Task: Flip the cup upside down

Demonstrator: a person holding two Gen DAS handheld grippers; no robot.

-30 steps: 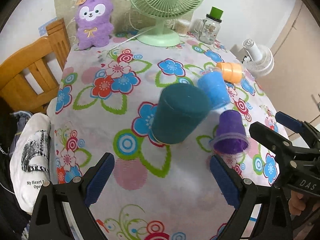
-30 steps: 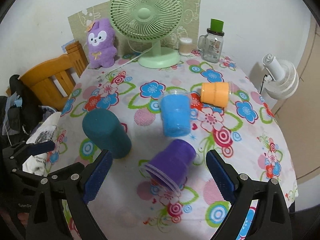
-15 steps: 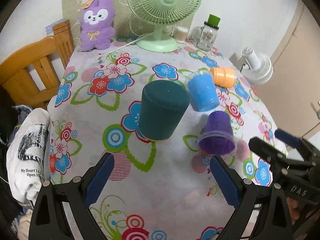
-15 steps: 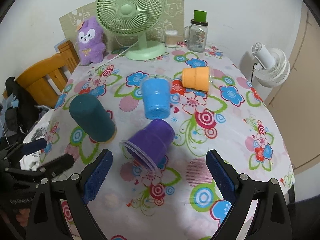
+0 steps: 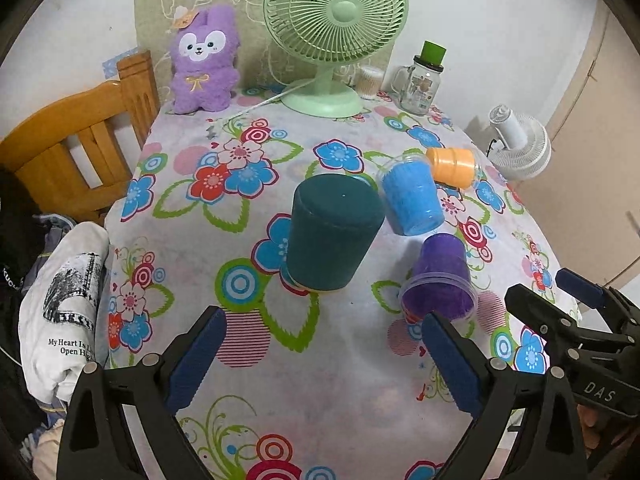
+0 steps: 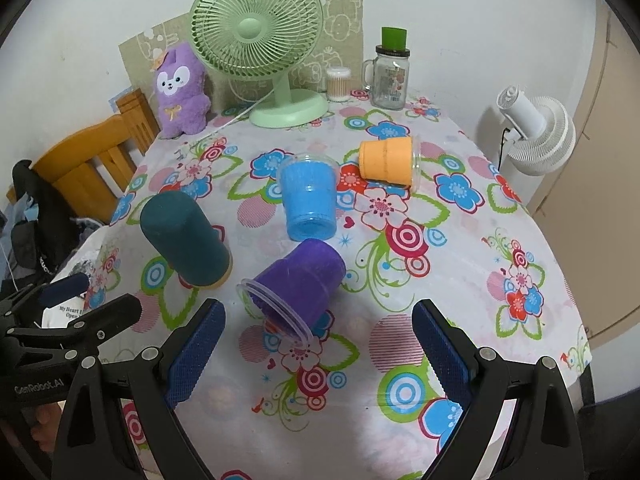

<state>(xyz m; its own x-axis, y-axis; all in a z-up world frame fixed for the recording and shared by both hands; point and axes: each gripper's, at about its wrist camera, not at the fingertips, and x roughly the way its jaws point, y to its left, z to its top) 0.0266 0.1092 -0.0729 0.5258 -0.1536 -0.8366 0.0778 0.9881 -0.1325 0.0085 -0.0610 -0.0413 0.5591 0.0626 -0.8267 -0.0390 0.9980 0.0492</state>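
A dark teal cup stands upside down on the floral tablecloth. A purple cup lies on its side, mouth toward me. A blue cup and an orange cup also lie on their sides farther back. My left gripper is open and empty, pulled back in front of the teal cup. My right gripper is open and empty, just in front of the purple cup's mouth.
A green fan, a purple plush toy, a glass jar with green lid and a cotton swab box stand at the back. A wooden chair is at left, a white fan at right.
Both grippers have drawn back and up from the cups, so the table looks farther away. The teal cup stays upside down where it was left. The other cups have not moved.
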